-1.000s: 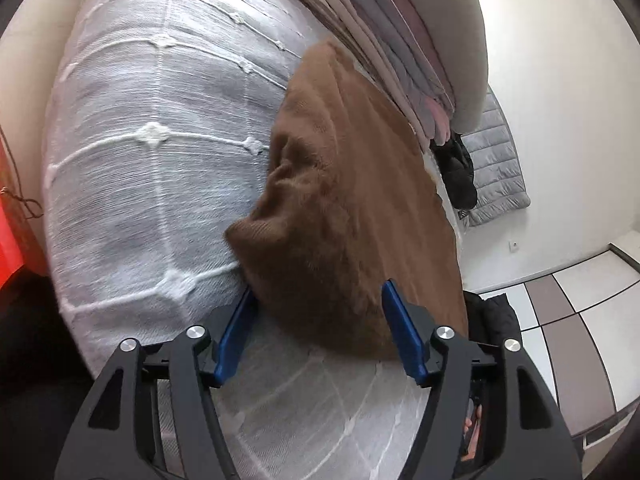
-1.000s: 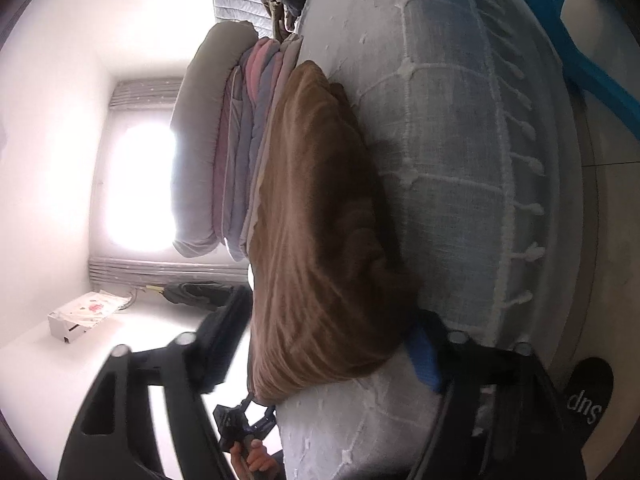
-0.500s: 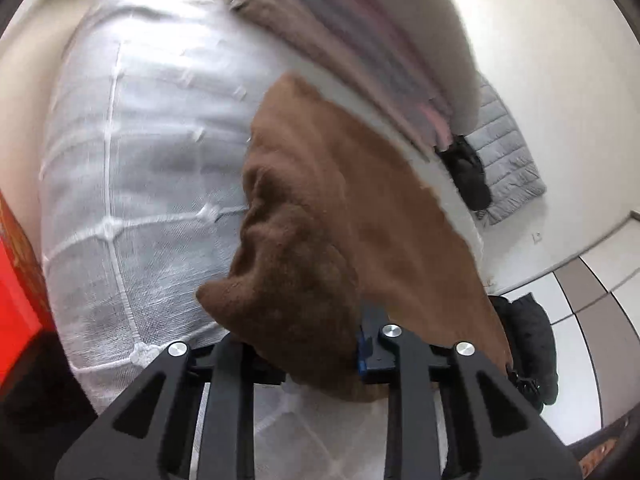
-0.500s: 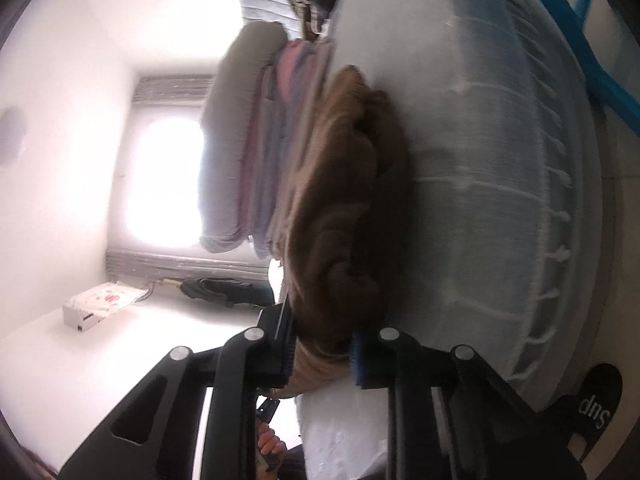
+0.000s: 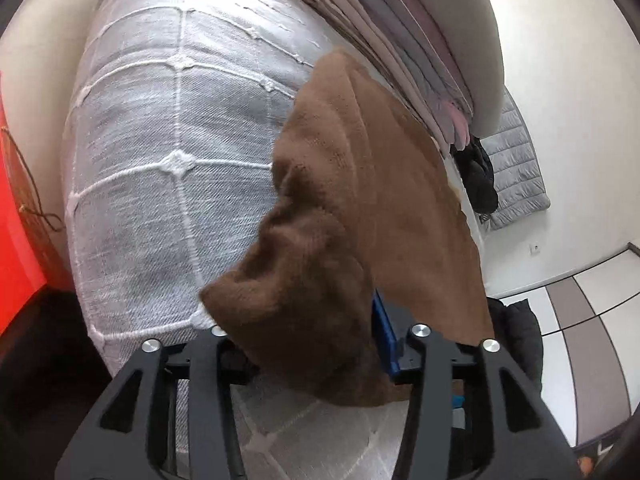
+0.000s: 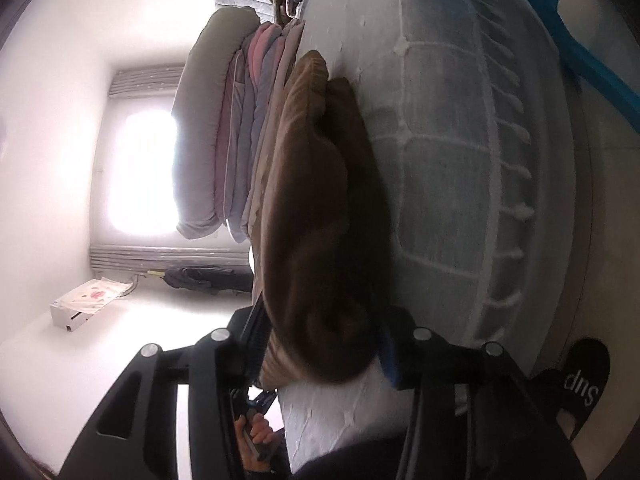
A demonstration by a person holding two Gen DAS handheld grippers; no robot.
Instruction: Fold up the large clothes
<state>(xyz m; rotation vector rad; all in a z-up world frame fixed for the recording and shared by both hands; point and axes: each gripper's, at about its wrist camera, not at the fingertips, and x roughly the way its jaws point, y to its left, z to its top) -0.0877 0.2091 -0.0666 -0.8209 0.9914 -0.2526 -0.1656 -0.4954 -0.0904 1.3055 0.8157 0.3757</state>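
A brown knitted garment [image 5: 360,200] lies folded on a bed with a white quilted cover [image 5: 160,160]. My left gripper [image 5: 312,344] is shut on a bunched corner of the garment at the near edge of the bed. In the right wrist view the same brown garment [image 6: 320,220] runs along the cover [image 6: 460,160]. My right gripper [image 6: 324,352] is shut on the garment's near end. The fabric hides most of both pairs of fingers.
A stack of folded clothes and a grey pillow [image 5: 420,32] lies just beyond the garment; it also shows in the right wrist view [image 6: 224,140]. A dark jacket [image 5: 480,176] and a grey quilted pad [image 5: 516,160] lie past the bed. A red object [image 5: 16,240] stands at left.
Both grippers went from open around the garment's edge to shut on it. The gripped ends are bunched and lifted slightly off the cover.
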